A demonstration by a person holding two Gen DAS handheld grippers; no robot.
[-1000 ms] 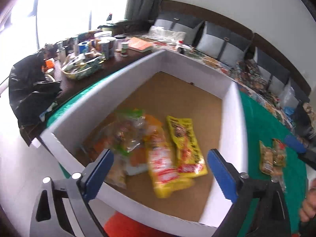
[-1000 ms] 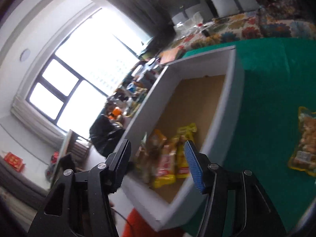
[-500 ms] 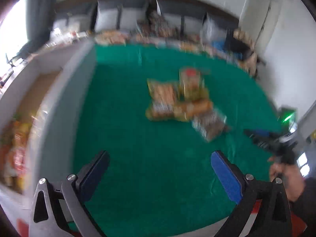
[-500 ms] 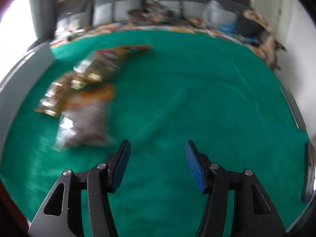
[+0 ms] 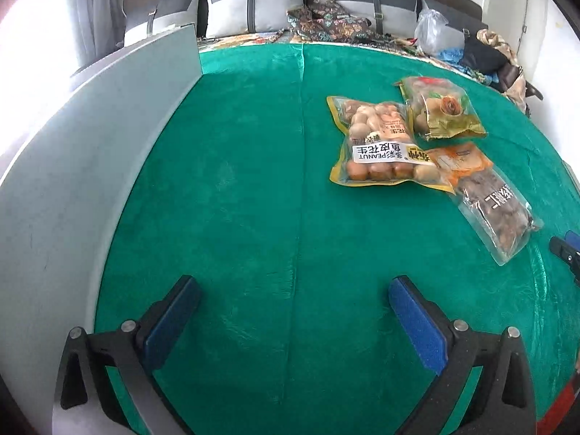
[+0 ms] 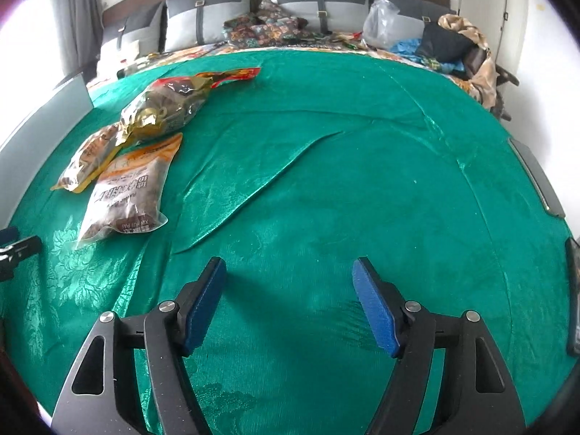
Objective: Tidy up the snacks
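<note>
Three snack bags lie together on the green cloth [image 5: 235,188]: a yellow peanut bag [image 5: 377,145], a green-gold bag [image 5: 440,110] behind it, and an orange-topped clear bag of dark snacks [image 5: 489,199] to its right. My left gripper [image 5: 290,286] is open and empty, well short of them. The same bags show at the left of the right wrist view: the orange-topped bag [image 6: 127,188], the green-gold bag [image 6: 163,108] and the peanut bag [image 6: 90,157]. My right gripper [image 6: 288,266] is open and empty over bare cloth.
The white box wall [image 5: 72,166] runs along the left of the cloth and shows in the right wrist view [image 6: 40,116]. Grey cushions [image 5: 253,7] and clutter line the far side. The other gripper's tip [image 5: 565,250] shows at the right edge.
Both grippers have swung away from the white box with its snacks and now face the green cloth and the loose bags. Both stay open and empty.
</note>
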